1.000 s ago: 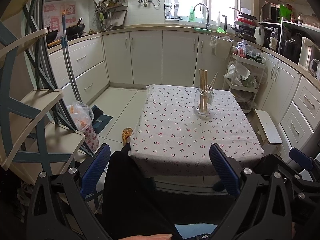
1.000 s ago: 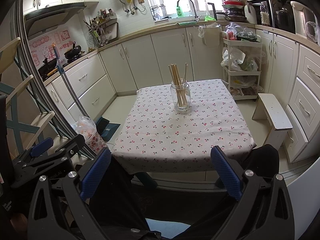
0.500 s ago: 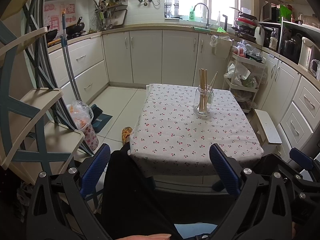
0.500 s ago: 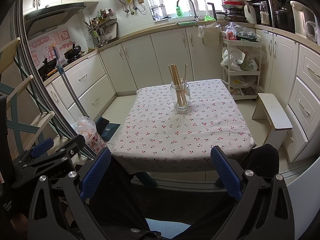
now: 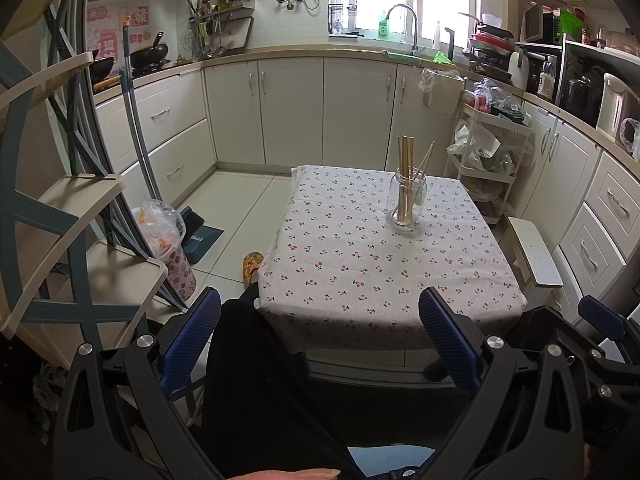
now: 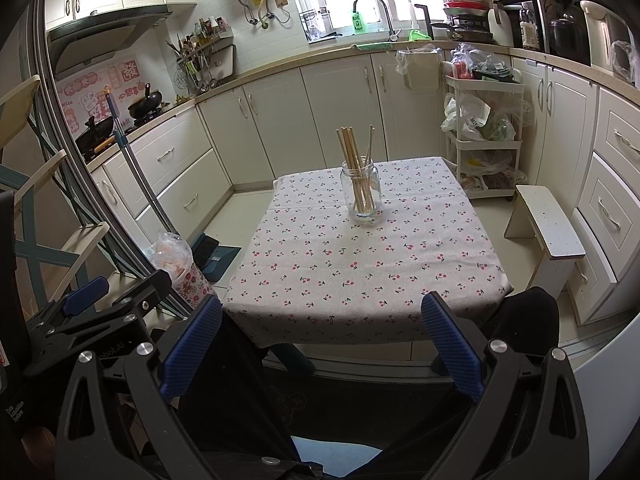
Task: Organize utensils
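At the bottom of each wrist view, the left gripper (image 5: pixel 320 336) and right gripper (image 6: pixel 322 334) hang with jaws spread wide and nothing between them, low over dark trousers (image 5: pixel 256 392) and short of the table's near edge. Beyond, the cherry-print cloth (image 6: pixel 360 264) lies bare up to frame centre, where a glass jar (image 6: pixel 361 194) stands upright holding the chopsticks (image 6: pixel 352 168). Behind it, cabinets (image 6: pixel 320 112) line the top of the frame.

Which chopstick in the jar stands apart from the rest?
The single chopstick leaning right in the glass jar; the others form one tight bundle tilted left.
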Tool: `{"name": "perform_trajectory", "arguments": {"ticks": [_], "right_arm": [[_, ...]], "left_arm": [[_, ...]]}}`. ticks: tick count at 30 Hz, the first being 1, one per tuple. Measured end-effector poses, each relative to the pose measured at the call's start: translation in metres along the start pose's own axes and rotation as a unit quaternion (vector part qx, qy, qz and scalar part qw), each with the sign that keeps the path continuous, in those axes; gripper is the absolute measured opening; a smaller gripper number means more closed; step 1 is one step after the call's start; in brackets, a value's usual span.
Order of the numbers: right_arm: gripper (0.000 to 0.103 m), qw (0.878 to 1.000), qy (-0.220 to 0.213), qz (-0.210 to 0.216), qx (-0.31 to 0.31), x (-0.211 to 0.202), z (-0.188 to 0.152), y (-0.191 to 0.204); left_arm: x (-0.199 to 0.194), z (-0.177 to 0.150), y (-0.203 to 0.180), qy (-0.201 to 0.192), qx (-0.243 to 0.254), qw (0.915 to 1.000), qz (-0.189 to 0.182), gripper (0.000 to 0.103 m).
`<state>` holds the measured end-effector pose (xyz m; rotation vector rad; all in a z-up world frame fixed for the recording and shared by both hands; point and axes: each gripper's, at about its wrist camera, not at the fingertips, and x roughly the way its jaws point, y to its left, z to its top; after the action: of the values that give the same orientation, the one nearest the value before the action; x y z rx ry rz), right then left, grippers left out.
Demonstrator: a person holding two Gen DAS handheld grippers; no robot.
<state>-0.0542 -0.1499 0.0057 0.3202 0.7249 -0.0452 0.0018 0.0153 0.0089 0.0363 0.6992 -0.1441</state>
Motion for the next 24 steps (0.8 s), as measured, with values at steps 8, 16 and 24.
{"name": "perform_trajectory", "arguments": {"ticks": [8, 16, 24], "right_arm": [[0.096, 1.000, 0.000, 0.000, 0.000, 0.0000, 0.0001, -0.0007], [0.096, 1.000, -0.001, 0.000, 0.000, -0.0005, 0.0001, -0.0006], [0.096, 1.000, -0.002, 0.001, 0.003, -0.0009, -0.0018, -0.0003]], "left_arm": [[0.0008, -0.0011, 0.0008, 0.001, 0.000, 1.0000, -0.001, 0.095], [0.0014, -0.0008, 0.0005, 0.003, -0.001, 1.0000, -0.001, 0.095], [-0.0019, -0.0078, 0.0027, -0.014, -0.013, 0.9998, -0.008, 0.095]]}}
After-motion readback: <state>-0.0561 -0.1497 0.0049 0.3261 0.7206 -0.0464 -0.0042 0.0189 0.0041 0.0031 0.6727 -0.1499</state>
